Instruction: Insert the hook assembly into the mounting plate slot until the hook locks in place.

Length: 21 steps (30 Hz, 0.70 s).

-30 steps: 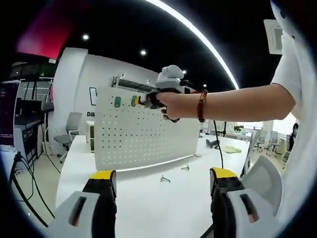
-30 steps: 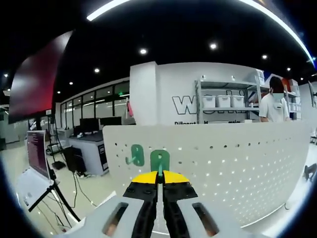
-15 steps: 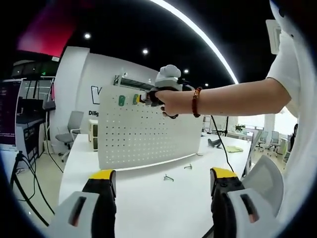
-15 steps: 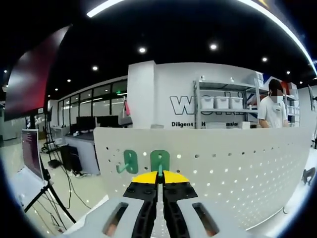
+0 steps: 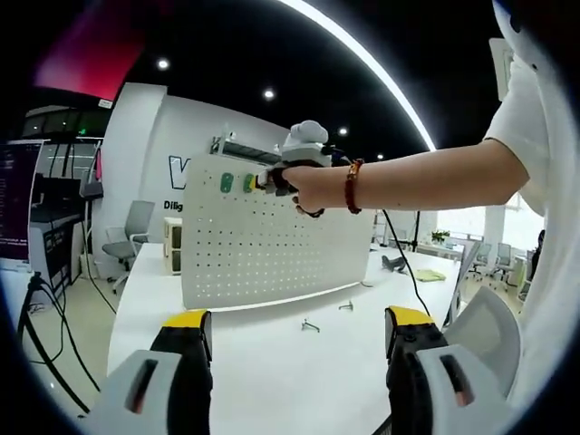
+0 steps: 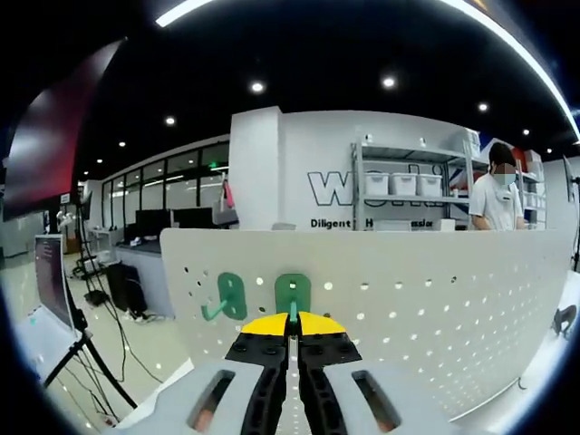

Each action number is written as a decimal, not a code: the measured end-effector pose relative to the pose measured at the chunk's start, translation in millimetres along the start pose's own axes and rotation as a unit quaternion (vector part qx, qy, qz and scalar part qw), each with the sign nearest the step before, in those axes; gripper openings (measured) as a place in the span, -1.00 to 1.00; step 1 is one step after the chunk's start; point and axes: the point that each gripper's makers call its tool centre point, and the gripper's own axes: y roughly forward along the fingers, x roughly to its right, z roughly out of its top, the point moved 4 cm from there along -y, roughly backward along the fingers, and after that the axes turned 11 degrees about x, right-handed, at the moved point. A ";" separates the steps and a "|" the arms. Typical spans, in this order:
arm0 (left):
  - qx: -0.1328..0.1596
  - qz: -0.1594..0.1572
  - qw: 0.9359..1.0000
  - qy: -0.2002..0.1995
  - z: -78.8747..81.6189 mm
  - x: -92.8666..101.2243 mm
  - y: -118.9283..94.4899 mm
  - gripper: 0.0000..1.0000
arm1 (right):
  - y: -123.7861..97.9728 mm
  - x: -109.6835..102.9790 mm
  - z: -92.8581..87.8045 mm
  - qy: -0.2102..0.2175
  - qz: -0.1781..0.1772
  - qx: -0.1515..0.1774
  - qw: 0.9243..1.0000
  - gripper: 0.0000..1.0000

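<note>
against the pegboard (image 6: 381, 299), under a wall reading "diligent" (image 6: 332, 223), the right gripper (image 6: 292, 319) fingers pinch a green hook (image 6: 293, 292); left gripper (image 5: 294, 328) fingers wide.

Pegboard (image 5: 263, 231) upright on table (image 5: 272, 372). Two hooks (image 6: 292, 292) side by side near top-left corner. Loose hooks (image 5: 310, 324) on table in front. Shelves (image 6: 408, 195) behind board.

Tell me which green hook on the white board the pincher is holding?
The right hand-held gripper is shut on the right-hand green plastic hook, directly above its yellow tips. The other green hook, to its left on the white perforated pegboard, hangs free.
</note>
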 end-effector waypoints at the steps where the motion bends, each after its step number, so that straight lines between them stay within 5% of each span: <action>1: -0.002 0.001 1.000 0.002 -0.4 -0.6 -0.4 0.59 | 0.8 0.0 -0.5 -0.003 0.000 -0.001 1.000 -0.98; 21: -0.001 0.004 1.000 -0.001 -1.9 -3.9 -3.2 0.58 | 2.6 -2.4 -2.1 -0.028 -0.027 -0.005 0.999 -0.98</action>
